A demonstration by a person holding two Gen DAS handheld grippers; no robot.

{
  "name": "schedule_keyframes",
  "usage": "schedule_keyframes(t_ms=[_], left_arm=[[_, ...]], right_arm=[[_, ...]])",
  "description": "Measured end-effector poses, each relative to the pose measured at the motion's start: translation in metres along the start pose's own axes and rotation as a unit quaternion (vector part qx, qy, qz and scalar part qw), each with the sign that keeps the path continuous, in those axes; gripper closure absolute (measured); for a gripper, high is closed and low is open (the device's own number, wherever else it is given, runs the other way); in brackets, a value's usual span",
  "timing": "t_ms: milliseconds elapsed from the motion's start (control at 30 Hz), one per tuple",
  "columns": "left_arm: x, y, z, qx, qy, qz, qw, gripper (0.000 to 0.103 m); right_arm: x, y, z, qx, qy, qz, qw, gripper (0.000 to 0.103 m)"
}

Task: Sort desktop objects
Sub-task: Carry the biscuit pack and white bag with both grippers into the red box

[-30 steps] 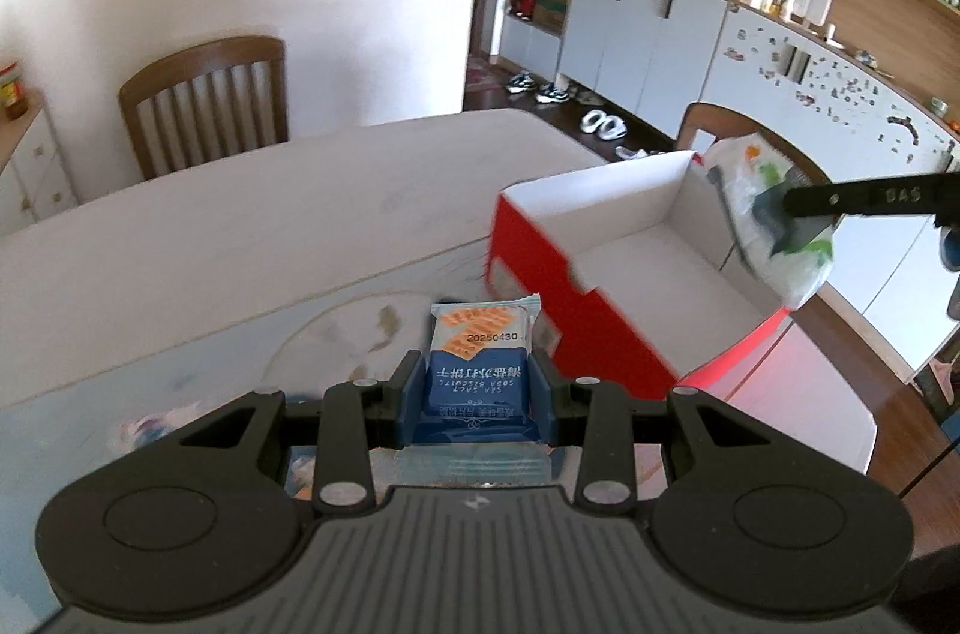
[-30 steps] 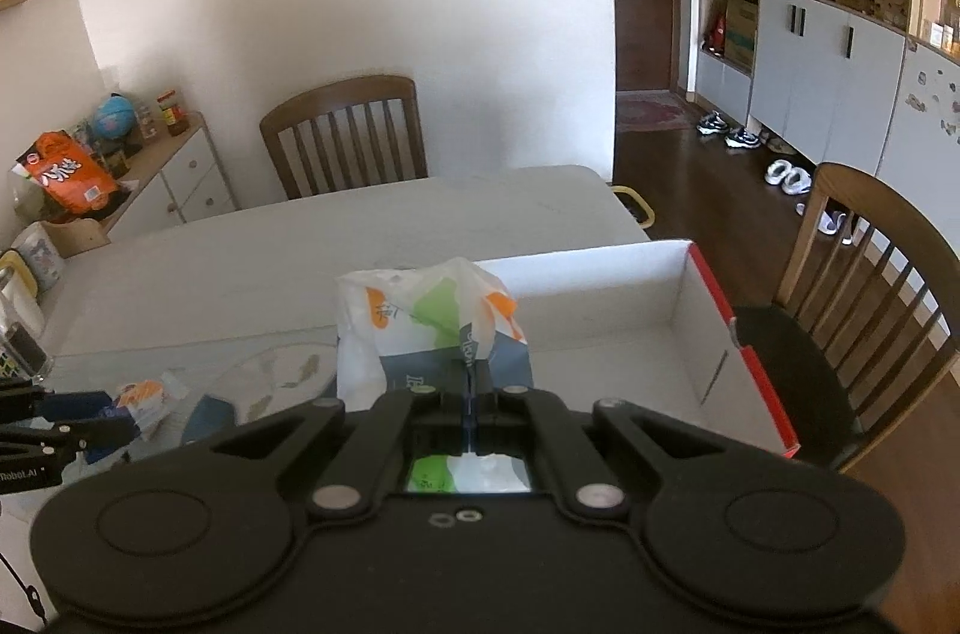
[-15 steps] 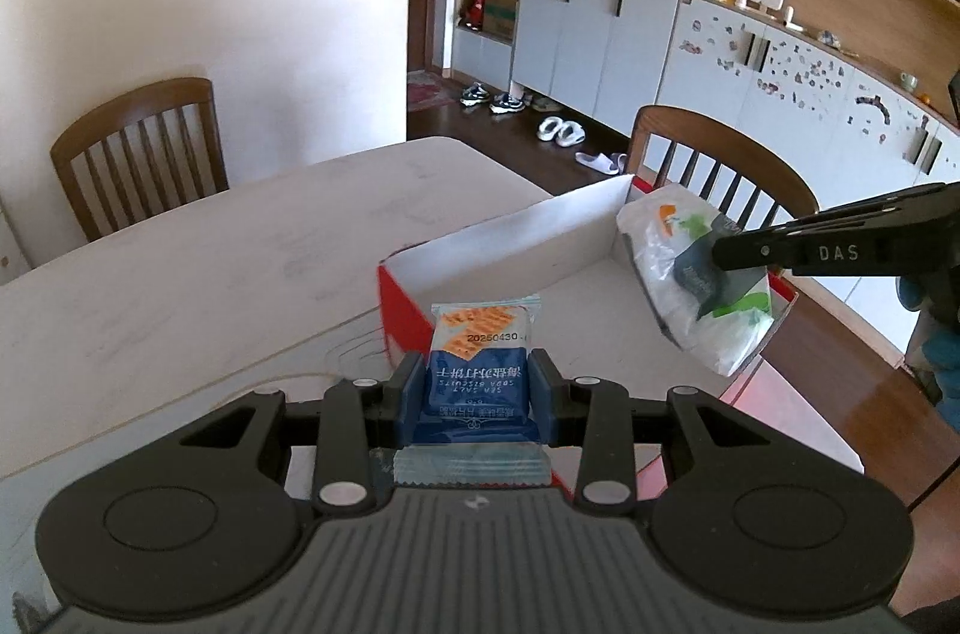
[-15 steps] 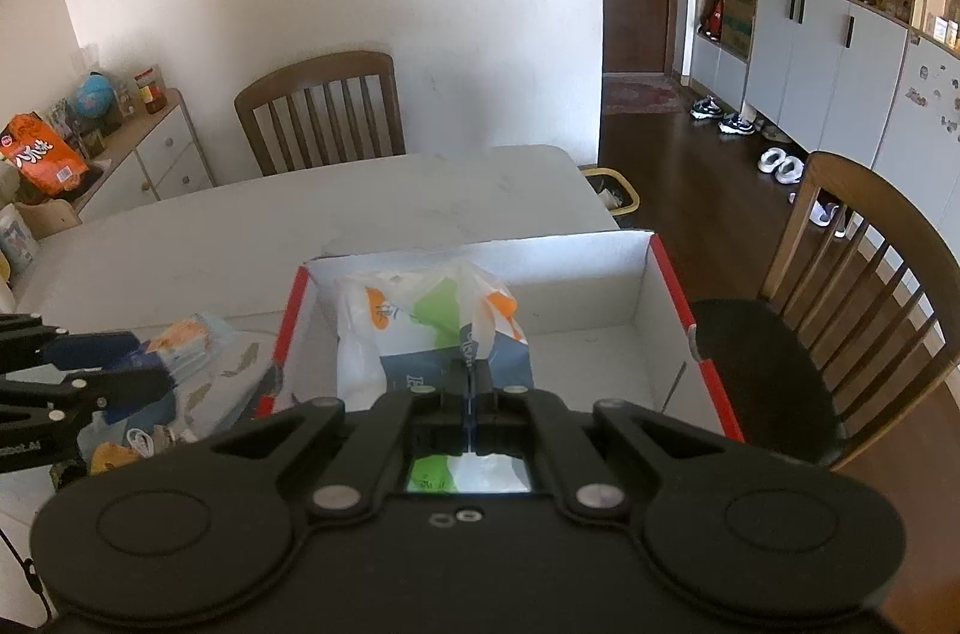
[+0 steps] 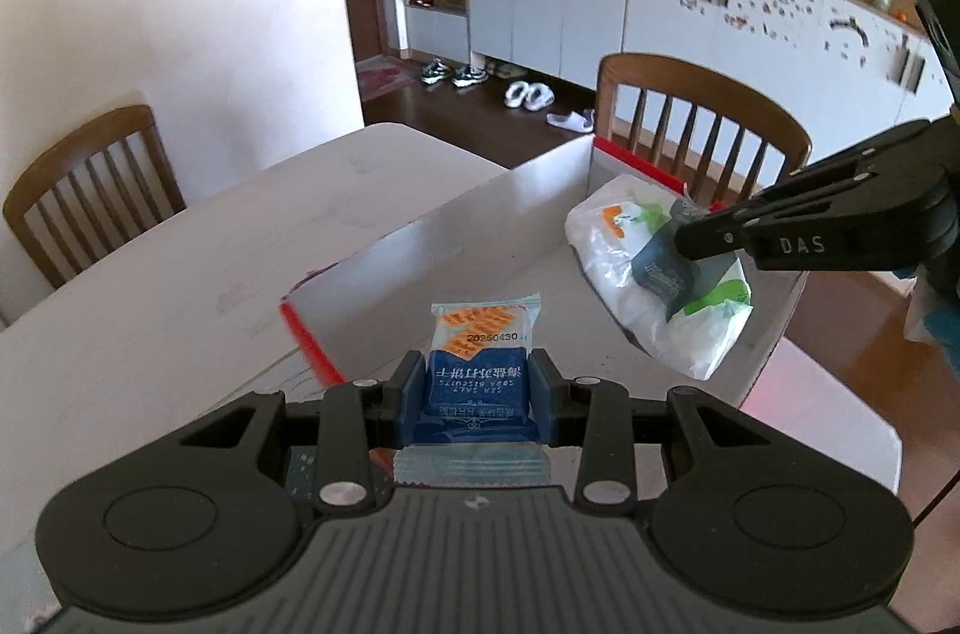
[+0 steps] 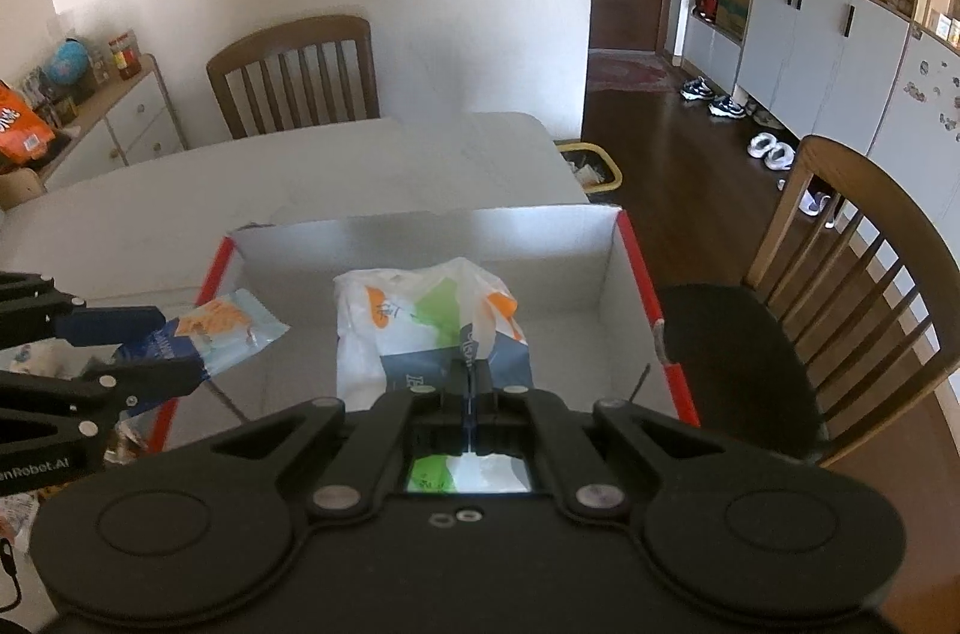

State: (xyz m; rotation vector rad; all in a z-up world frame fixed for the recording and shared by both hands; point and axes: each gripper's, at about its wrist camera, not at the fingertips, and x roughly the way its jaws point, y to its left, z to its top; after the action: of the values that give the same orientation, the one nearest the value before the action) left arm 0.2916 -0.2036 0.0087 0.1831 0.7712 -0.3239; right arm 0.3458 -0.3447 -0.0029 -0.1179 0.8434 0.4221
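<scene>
Crackers first: your left gripper point(image 5: 478, 382) has its blue pads point(image 5: 410, 394) pressed against both sides of a small cracker packet point(image 5: 480, 364), blue at the bottom and white with orange print at the top, so that claw is pinching the packet. In the right wrist view the same gripper point(image 6: 153, 352) comes in from the left edge and holds the packet point(image 6: 222, 328) over the left wall of the box, slightly tilted. Your right gripper point(image 6: 470, 385) has its 2 fingers pressed together on the top fold of a plastic bag point(image 6: 429, 328), white with orange, green and dark blue-grey print, and the bag hangs over the inside of the box; whether its bottom touches the box floor you cannot tell from here. From the left wrist view your right gripper point(image 5: 684, 235) reaches in from the right and the bag point(image 5: 660, 274) dangles below its tips, near the box's right wall. Just beyond both packets sits the open box point(image 6: 636, 274), white inside with red outer sides, resting on the pale table point(image 6: 360, 172). Past the table's far edge stands 1 wooden chair point(image 6: 294, 70) against the white wall, and a 2nd wooden chair point(image 6: 852, 274) is at the right of the box. Farther back, shoes point(image 6: 714, 94) lie on the dark wood floor in front of grey cabinets point(image 6: 828, 52).
</scene>
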Motion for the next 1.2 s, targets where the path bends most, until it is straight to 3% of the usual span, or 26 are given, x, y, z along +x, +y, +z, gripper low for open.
schedule_keyframes(t_ms=[467,967,1200], left_arm=[[0.059,-0.021,0.008,0.094,0.061,0.003,0.9937,0.068],[0.103,-0.027,0.01,0.126,0.157,-0.026,0.9792,0.068],[0.112,-0.025,0.003,0.134,0.182,-0.031,0.9736,0.068]], right_arm=[[0.042,-0.007,-0.009,-0.038,0.045,-0.012,0.998,0.103],[0.079,0.0,-0.019,-0.074,0.118,-0.002,0.99,0.103],[0.087,0.001,-0.019,-0.073,0.132,0.005,0.988,0.103]])
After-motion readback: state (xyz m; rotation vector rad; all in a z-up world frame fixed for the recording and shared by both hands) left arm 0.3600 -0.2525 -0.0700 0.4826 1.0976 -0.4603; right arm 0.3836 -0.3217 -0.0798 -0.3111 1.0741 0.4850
